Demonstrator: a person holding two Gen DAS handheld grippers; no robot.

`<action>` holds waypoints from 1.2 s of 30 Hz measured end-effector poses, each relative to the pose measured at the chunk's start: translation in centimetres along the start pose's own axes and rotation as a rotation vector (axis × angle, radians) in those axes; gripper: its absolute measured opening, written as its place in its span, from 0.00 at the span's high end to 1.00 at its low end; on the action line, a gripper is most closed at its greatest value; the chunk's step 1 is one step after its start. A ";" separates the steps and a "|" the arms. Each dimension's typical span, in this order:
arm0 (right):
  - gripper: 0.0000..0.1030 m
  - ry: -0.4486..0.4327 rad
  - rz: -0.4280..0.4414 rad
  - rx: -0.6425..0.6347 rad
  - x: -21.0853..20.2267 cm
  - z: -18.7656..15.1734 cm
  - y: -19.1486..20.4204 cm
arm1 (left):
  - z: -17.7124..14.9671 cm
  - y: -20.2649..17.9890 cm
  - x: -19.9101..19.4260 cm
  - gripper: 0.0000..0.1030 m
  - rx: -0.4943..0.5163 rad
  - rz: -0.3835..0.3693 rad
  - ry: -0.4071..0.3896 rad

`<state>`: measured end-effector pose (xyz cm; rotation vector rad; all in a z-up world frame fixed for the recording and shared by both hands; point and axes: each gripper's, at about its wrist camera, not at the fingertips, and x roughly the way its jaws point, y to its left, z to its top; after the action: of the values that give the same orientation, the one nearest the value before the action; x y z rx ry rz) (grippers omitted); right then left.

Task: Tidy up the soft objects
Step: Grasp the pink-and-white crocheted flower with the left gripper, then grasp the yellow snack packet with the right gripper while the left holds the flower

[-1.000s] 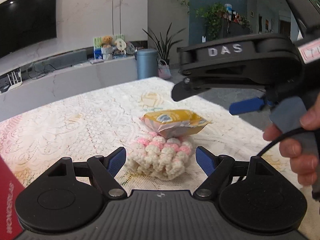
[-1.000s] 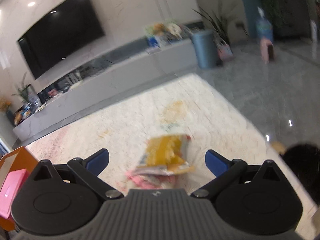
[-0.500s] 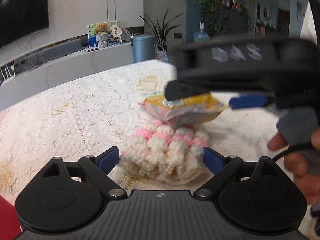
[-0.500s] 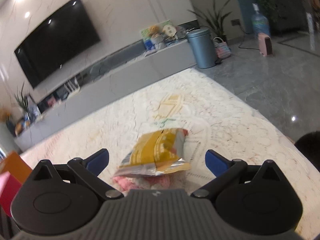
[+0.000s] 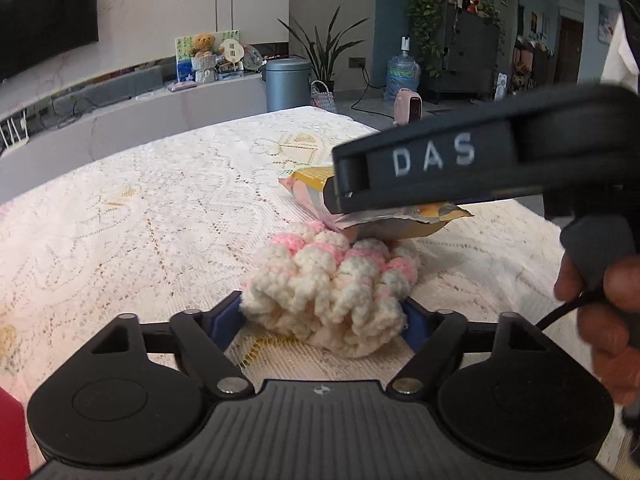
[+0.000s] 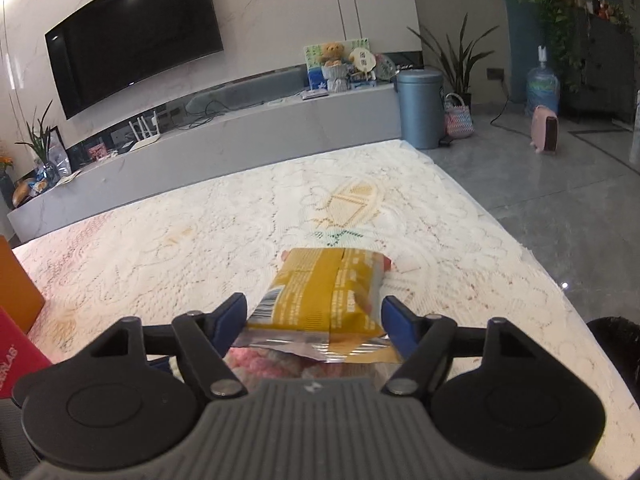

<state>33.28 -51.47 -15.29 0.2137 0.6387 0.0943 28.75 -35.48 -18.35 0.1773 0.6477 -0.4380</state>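
Note:
A pink-and-white crochet piece (image 5: 328, 280) lies on the lace-covered table (image 5: 140, 220). A yellow snack packet (image 6: 320, 292) rests on its far side, partly overlapping it. My left gripper (image 5: 324, 316) is low at the table and its jaws are closing. The crochet piece sits between the blue pads (image 5: 226, 316), which just meet its sides without squeezing it. My right gripper (image 6: 314, 320) is closing around the packet's near end, with a thin gap still at the left pad (image 6: 234, 314). Its black body (image 5: 440, 160) hides much of the packet (image 5: 404, 230). Pink yarn (image 6: 260, 364) shows under the packet.
A red box (image 6: 16, 356) and an orange box (image 6: 16, 288) stand at the table's left side. The table's right edge (image 6: 532, 264) drops to a grey floor. A person's hand (image 5: 612, 300) holds the right gripper's handle.
Both grippers have sunk and come forward onto the pile. The crochet piece now fills the left jaws and the packet the right jaws. Both pairs of pads have narrowed.

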 end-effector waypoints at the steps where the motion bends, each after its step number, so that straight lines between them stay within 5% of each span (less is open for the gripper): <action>1: 0.36 0.013 0.016 0.020 -0.1 0.1 -0.4 | 0.0 -0.2 -0.1 0.25 0.001 -0.002 -0.004; 4: 0.43 0.036 0.065 0.083 -1.1 0.6 -1.8 | -0.2 -0.4 -0.6 0.36 -0.010 0.011 -0.006; 10: 0.49 0.076 0.062 0.030 -3.7 2.3 -2.5 | -0.7 -0.2 -2.9 0.43 -0.038 0.044 -0.006; 11: 0.56 0.102 0.071 0.016 -4.1 2.3 -2.5 | -0.9 0.0 -3.4 0.43 -0.050 0.051 -0.005; 13: 1.00 0.113 0.108 0.032 -5.1 2.5 -2.6 | -1.7 0.6 -4.1 0.42 -0.104 0.075 0.029; 15: 1.00 0.114 0.144 0.025 -5.8 2.7 -2.5 | -2.6 1.1 -4.9 0.42 -0.141 0.085 0.032; 18: 0.92 0.123 0.100 0.007 -5.7 2.2 -1.9 | -2.8 1.2 -5.6 0.38 -0.142 0.095 0.041; 19: 0.77 0.130 0.094 0.046 -5.5 2.1 -2.2 | -2.7 1.2 -5.6 0.36 -0.146 0.096 0.042; 20: 0.50 0.135 0.092 0.078 -5.3 1.9 -2.4 | -2.5 1.3 -5.6 0.36 -0.143 0.099 0.040; 22: 0.34 0.130 0.077 0.106 -5.1 1.6 -2.8 | -2.4 1.1 -5.5 0.34 -0.116 0.107 0.040; 33: 0.29 0.197 0.023 0.134 -1.9 -0.3 -3.1 | -2.2 1.8 -4.6 0.12 -0.122 0.092 -0.002; 36: 0.21 0.218 0.047 0.129 -0.9 -1.0 -2.7 | -2.1 2.0 -4.0 0.07 -0.096 0.074 -0.005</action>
<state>32.02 -54.08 -16.12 0.3459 0.8580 0.1233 25.62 -31.75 -17.46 0.1083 0.6540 -0.3355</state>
